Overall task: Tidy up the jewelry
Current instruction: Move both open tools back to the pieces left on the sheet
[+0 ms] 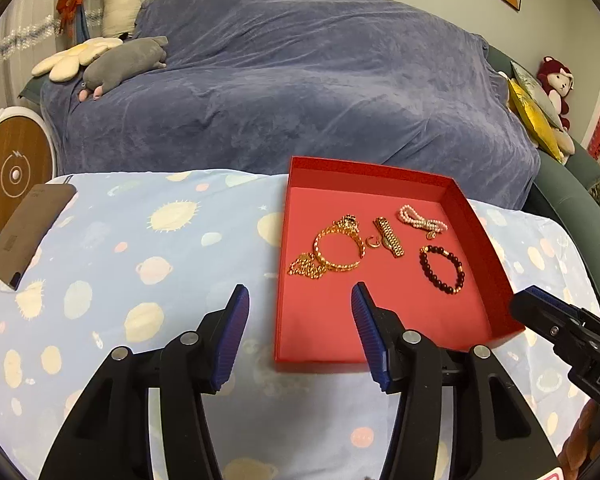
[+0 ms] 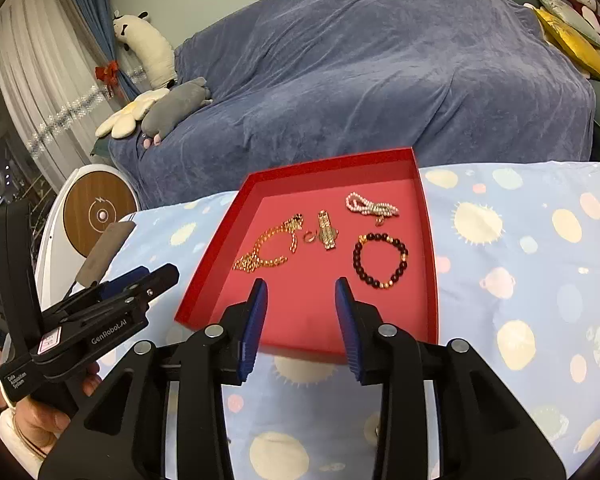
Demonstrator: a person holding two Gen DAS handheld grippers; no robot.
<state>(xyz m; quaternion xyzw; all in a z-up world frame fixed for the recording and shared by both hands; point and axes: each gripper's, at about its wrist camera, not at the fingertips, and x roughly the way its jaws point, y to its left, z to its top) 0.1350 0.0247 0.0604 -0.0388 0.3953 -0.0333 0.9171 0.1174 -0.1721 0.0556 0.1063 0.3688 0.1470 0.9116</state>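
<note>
Left wrist view. My left gripper (image 1: 296, 292) has its fingers apart, nothing between the blue pads (image 1: 236, 320) — one pad over the blue planet-print cloth (image 1: 140, 240), the other just over the near-left part of the red tray (image 1: 480, 240). The jewelry lies in the tray ahead of my fingertips and to their right: a gold chain (image 1: 332, 252) nearest, heaped at its left end; a small gold ring (image 1: 374, 242) just beside it; a gold watch-style band (image 1: 390, 236); a pearl bracelet (image 1: 422, 219) toward the far wall; a dark bead bracelet (image 1: 442, 264) on the right. None of it touches my pads. My right gripper (image 1: 540, 300) comes in at the right edge near the tray's near-right corner; white letters "DAS" show on its body, the rest cut off. A brown card (image 1: 28, 232) lies at the cloth's left edge — its print is too small to read.

Right wrist view. My right gripper (image 2: 301, 285) also has its fingers apart, empty, both pads over the bare near floor of the tray (image 2: 428, 240). The chain (image 2: 266, 250) lies ahead to the left, the ring (image 2: 311, 236) and band (image 2: 326, 230) straight ahead, the pearls (image 2: 372, 208) farther back, the dark beads (image 2: 380, 258) ahead to the right, just beyond my right pad. My left gripper (image 2: 152, 276) sits left of the tray in my hand (image 2: 40, 412); it reads "GenRobot.AI" and "Data Acquisition System".
</note>
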